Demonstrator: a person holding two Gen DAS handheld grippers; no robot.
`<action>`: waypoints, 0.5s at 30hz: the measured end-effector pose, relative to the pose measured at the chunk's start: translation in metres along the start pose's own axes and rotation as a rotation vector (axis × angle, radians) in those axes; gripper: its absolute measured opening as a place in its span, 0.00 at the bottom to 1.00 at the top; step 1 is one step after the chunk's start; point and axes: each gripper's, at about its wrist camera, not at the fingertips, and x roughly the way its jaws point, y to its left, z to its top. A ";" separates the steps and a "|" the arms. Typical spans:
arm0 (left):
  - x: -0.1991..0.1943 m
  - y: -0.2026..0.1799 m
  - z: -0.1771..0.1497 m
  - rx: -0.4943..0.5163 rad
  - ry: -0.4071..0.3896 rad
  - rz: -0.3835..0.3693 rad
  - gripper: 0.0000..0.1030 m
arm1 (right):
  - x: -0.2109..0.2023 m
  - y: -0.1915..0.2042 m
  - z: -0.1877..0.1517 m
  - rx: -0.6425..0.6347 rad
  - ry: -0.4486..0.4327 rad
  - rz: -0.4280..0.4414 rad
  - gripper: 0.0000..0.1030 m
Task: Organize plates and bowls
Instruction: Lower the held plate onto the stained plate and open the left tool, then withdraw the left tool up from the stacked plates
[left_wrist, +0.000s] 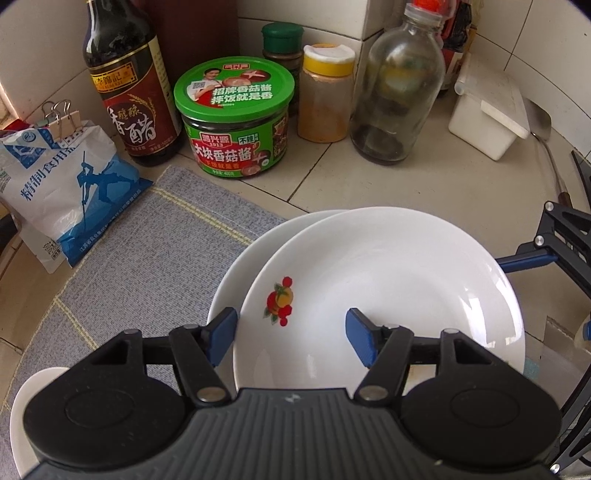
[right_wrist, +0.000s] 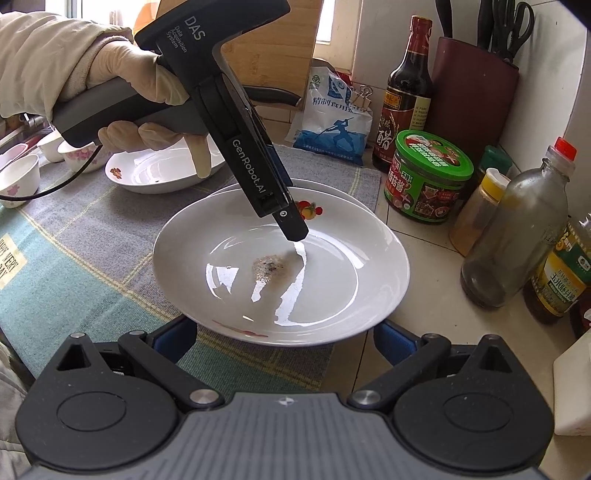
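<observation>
- Tiled kitchen table (left_wrist: 369, 184) crowded with sauce bottles and jars.
- Top plate (left_wrist: 380, 295) sits stacked on another plate (left_wrist: 236, 266), partly on a grey mat (left_wrist: 155, 240).
- Left tongs (left_wrist: 291, 334) apart, straddling its rim.
- Right tongs (right_wrist: 284, 338) apart, beneath its near edge.

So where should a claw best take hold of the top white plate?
Grip the top white plate by its thin raised rim, coming low from the near side by the right claw. That edge overhangs the lower plate; the shallow, glossy centre offers no hold.

White plate (left_wrist: 388, 266), red-orange fruit motif (left_wrist: 280, 303)
</observation>
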 end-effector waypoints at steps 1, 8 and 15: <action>-0.001 0.001 0.000 -0.003 -0.002 0.002 0.63 | 0.000 0.000 0.000 0.003 -0.001 -0.001 1.00; -0.008 0.000 -0.002 -0.009 -0.016 0.023 0.67 | -0.003 0.001 -0.003 0.006 -0.008 -0.003 1.00; -0.024 0.001 -0.009 -0.035 -0.064 0.058 0.69 | -0.012 0.008 -0.002 -0.008 -0.040 -0.002 1.00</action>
